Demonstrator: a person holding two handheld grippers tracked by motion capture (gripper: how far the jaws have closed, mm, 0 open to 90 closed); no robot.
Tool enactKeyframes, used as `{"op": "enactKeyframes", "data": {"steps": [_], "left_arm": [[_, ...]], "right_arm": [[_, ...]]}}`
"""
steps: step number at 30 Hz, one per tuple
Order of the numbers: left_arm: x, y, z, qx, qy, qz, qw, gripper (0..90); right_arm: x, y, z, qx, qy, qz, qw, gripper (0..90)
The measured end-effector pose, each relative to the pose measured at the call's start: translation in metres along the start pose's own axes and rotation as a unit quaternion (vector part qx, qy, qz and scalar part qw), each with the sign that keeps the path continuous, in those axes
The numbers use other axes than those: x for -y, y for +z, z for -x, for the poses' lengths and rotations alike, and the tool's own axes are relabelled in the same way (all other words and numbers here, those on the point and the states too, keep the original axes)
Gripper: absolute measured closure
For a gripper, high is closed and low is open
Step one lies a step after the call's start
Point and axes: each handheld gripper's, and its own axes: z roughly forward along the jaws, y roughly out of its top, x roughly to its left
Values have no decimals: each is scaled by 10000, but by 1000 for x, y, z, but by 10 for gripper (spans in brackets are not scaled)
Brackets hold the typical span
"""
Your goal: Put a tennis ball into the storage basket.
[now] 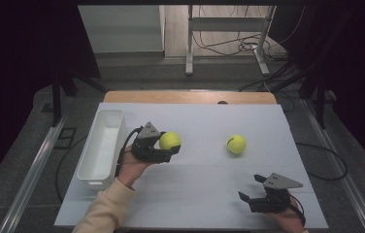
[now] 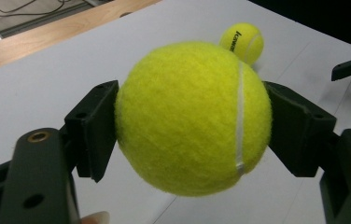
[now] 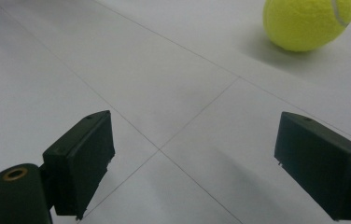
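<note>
The left hand-held gripper (image 1: 171,151) grasps a fuzzy yellow-green tennis ball (image 2: 193,116) — round, no long axis, white seam running twelve to six; the right hand-held gripper (image 1: 249,187) is released.

In the right gripper view the loose tennis ball (image 3: 310,22) is cut off by the top edge. In the left gripper view the held tennis ball (image 2: 193,117) hides the lower left of that ball (its printed lettering is too small to read).

You have one yellow-green tennis ball (image 1: 170,141) clamped between the left gripper's (image 1: 173,148) jaws beside the bin (image 1: 104,145); a second ball (image 1: 236,144) lies free mid-table.
</note>
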Motion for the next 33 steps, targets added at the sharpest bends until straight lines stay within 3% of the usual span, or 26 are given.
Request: {"op": "enactKeyframes", "data": {"steps": [33], "left_arm": [[-7, -26, -8, -179, -8, 230, 9996, 250]], "right_arm": [[0, 0, 0, -12, -20, -7, 10000, 124]]}}
